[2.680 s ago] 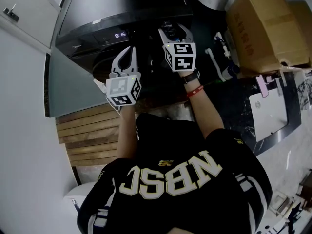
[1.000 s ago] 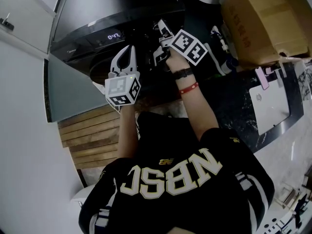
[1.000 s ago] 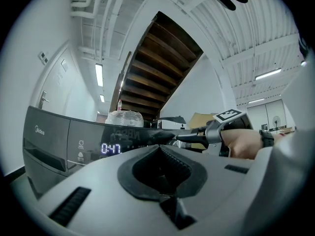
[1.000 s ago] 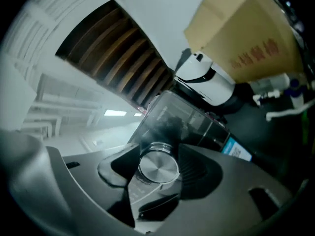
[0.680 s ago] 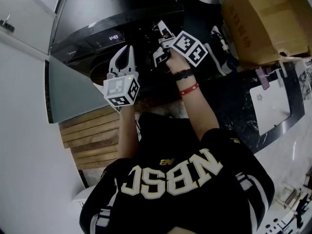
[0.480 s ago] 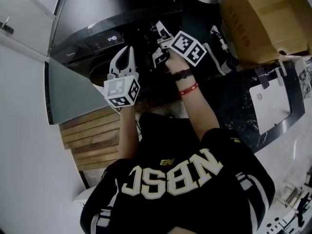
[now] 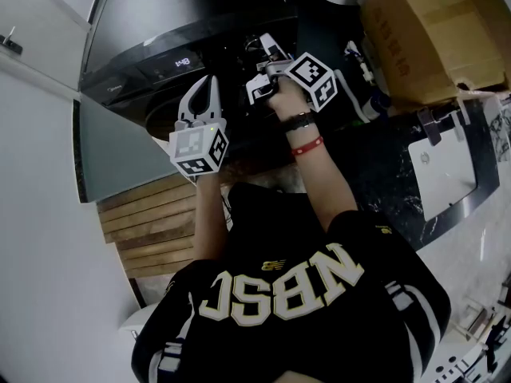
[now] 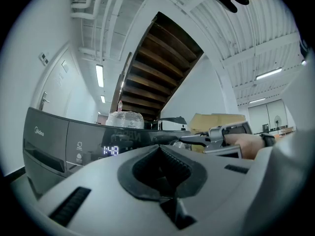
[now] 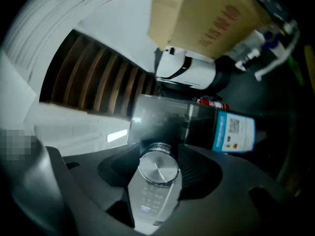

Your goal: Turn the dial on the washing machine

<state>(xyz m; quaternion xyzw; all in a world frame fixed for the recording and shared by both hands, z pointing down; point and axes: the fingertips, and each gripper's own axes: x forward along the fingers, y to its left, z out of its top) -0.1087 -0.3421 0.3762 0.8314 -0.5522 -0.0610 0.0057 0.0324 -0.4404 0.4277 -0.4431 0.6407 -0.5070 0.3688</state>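
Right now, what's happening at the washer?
A person works a dark washing machine with a hand-held gripper in each hand. The right hand-held gripper is closed on the silver dial, one jaw on each side of it. The left hand-held gripper is shut and empty, held in front of the machine. The display reads 1:48.

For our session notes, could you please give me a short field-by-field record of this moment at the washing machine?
Appliance: dark washing machine
Display: lit, reads 1:48
Right claw: closed on the silver dial, tilted to one side
Left claw: shut, nothing in it, held level in front of the panel, apart from the dial
Beside the machine: cardboard box
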